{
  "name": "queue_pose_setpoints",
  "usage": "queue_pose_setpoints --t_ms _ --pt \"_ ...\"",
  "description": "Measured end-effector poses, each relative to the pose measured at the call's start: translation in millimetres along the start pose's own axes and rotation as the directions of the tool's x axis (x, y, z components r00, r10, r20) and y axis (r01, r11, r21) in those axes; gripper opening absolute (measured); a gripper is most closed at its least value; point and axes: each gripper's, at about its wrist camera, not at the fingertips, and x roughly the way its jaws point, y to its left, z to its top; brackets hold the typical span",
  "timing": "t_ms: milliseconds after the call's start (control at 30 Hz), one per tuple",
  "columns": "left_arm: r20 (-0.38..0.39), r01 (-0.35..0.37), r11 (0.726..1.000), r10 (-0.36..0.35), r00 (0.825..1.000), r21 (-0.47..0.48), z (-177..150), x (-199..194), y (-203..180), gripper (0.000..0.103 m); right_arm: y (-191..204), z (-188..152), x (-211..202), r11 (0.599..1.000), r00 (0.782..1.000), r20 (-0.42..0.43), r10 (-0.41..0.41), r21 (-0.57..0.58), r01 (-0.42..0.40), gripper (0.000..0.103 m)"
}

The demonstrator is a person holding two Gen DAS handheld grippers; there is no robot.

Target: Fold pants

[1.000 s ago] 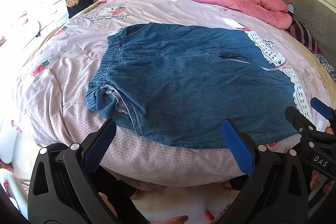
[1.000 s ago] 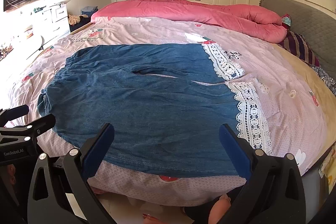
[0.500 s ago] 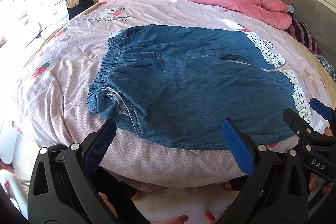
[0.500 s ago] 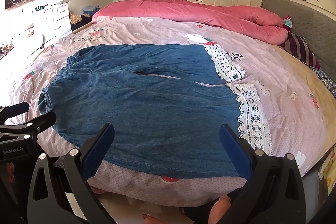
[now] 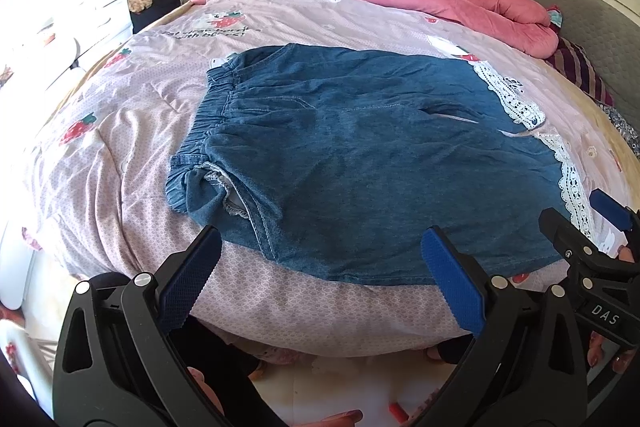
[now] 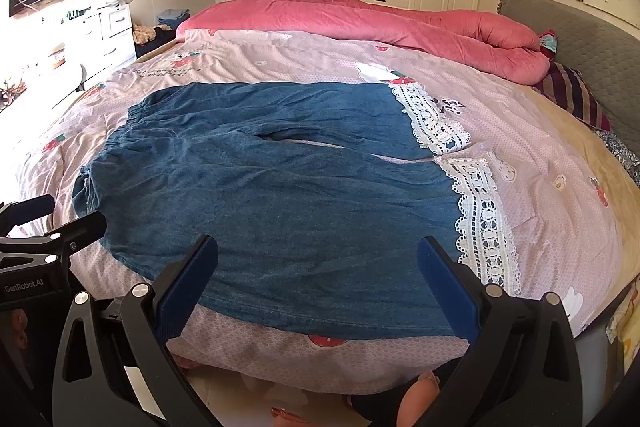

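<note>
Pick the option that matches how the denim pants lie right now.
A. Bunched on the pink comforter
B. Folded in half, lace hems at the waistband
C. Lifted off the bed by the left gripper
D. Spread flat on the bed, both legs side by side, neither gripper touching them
D: the denim pants lie flat on the bedspread, both lace hems showing, while the left gripper and right gripper hang open at the near edge.

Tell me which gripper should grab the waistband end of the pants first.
Left, probably. The left gripper hovers open just short of the near edge of the denim pants, close to the elastic waistband. The right gripper, also open, faces the lace-trimmed leg hems instead.
</note>
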Motion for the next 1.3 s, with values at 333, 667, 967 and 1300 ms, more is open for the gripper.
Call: queue_pose_setpoints --t_ms 333,667,967,1300 --pt "-0.015 -0.005 1.000 0.005 1.000 -0.001 2.3 5.0 2.8 0.094 -1.5 1.1 7.0 1.000 1.000 -0.011 0.018 0.010 -0.018 0.099" --pt "-0.021 -0.001 1.000 0.000 1.000 -0.031 14.9 21.1 17.7 0.094 2.0 17.8 28.5 0.999 0.999 -0.027 0.045 -0.030 -0.046 0.099" --pt "-0.044 -0.027 0.998 0.025 0.999 -0.059 69.3 61.5 61.3 0.094 10.8 67.1 72.5 0.983 0.984 -0.071 0.165 -0.064 -0.169 0.099" --pt "-0.071 -0.087 0.995 0.084 0.994 -0.040 143.8 125.9 117.5 0.094 22.6 128.6 134.4 0.947 0.962 -0.138 0.235 -0.192 -0.258 0.099"
